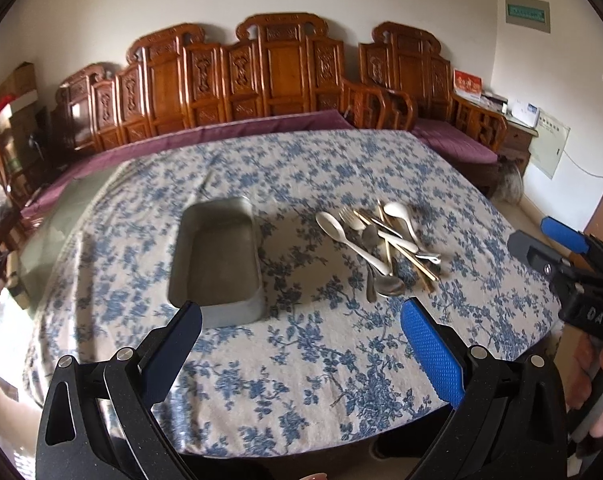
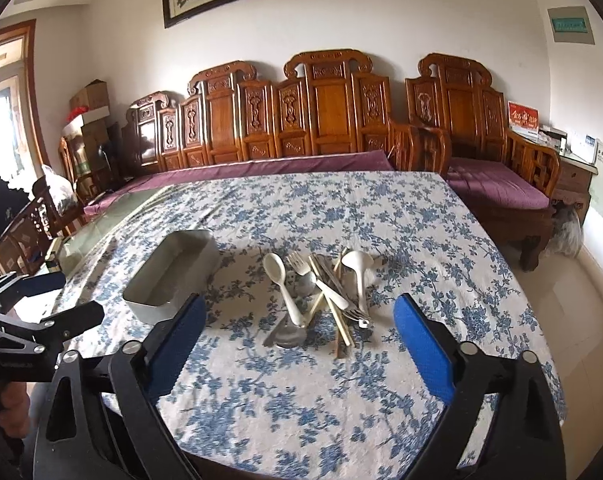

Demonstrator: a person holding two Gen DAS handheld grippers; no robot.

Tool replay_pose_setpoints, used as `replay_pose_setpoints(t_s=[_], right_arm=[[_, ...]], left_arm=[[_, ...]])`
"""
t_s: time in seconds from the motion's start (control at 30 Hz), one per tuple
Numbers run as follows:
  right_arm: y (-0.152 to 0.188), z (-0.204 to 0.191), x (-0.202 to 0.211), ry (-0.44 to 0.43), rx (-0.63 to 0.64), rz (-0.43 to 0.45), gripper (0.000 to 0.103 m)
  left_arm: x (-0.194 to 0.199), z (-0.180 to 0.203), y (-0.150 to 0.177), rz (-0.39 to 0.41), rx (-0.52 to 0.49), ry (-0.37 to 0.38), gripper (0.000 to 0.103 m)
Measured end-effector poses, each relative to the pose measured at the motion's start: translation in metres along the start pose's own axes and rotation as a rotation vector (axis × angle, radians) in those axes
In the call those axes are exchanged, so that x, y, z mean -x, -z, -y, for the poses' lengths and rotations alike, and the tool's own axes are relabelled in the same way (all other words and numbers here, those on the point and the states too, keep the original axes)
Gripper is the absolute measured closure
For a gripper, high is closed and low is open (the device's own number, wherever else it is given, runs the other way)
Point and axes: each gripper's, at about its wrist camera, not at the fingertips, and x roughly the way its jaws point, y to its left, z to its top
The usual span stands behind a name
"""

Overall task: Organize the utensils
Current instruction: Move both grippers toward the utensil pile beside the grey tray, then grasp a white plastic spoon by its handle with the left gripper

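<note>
Leftmost, the left gripper (image 1: 301, 320) hangs above the near edge of the tabletop (image 1: 301, 380), its fingers (image 1: 431, 354) spread wide and holding nothing. Just ahead of it sits a metal tray (image 1: 217, 260) on the blue-flowered cloth. Right of the tray, apart from it, lies a heap of utensils (image 1: 381, 244): white spoons, forks, chopsticks and a metal spoon, crossed over one another. Furthest right, the right gripper (image 2: 299, 328) faces that heap, fingers (image 2: 421, 348) likewise wide apart and bare.
</note>
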Motion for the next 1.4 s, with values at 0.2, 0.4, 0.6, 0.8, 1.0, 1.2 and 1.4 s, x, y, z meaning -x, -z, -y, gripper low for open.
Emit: replay_pose_setpoints(t_s=[0.2,0.4,0.6,0.8,1.0,1.2,1.4], right_arm=[[-0.002,0.026,-0.034,0.038,0.016,-0.05,0.022],[-0.001,0.05,-0.078,0.035,0.006,-0.12,0.032],[-0.017,0.059,-0.119,0.034,0.017,-0.151,0.035],[-0.016,0.066,-0.155,0.034,0.007,-0.181,0.036],[0.006,0.067,-0.175,0.005,0.009,-0.238,0.038],[0.014,0.074,-0.18,-0.007,-0.012,-0.261,0.038],[0.009,0.069,-0.176,-0.022,-0.009,-0.248,0.038]], left_arm=[[-0.03,0.012,-0.005,-0.042,-0.032,0.032,0.007],[-0.062,0.024,-0.011,-0.091,-0.062,0.068,0.007],[-0.097,0.037,-0.015,-0.156,-0.09,0.105,0.01],[-0.14,0.048,-0.022,-0.216,-0.089,0.123,0.022],[-0.193,0.056,-0.032,-0.284,-0.047,0.145,0.034],[-0.237,0.056,-0.045,-0.316,0.036,0.159,0.042],[-0.265,0.061,-0.051,-0.355,0.066,0.145,0.056]])
